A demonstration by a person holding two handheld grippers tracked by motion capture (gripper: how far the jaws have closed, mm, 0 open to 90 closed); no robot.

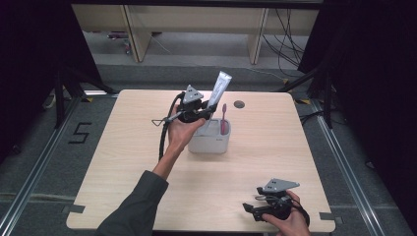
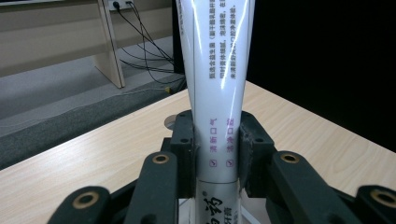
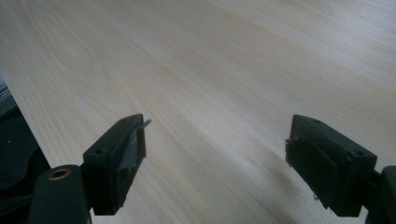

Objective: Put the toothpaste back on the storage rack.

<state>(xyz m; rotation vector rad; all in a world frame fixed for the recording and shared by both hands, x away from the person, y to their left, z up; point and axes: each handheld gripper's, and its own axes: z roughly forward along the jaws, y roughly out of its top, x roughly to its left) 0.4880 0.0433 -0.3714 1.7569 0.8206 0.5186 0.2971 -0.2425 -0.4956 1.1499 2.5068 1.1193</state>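
A white toothpaste tube [image 1: 219,88] stands nearly upright, its lower end in or just above a grey holder cup [image 1: 210,141] at the table's middle. My left gripper [image 1: 205,114] is shut on the tube's lower part. In the left gripper view the tube [image 2: 217,79] rises between the two black jaws, pressed on both sides. A pink toothbrush [image 1: 223,119] stands in the cup's right side. My right gripper [image 1: 250,210] rests near the table's front right edge, open. In the right gripper view its fingers [image 3: 116,163] stand wide apart over bare wood.
The light wooden table [image 1: 123,162] has a round cable hole [image 1: 239,104] behind the cup. Beyond the far edge are grey floor, wooden furniture legs and cables. Dark curtains and stand legs flank both sides.
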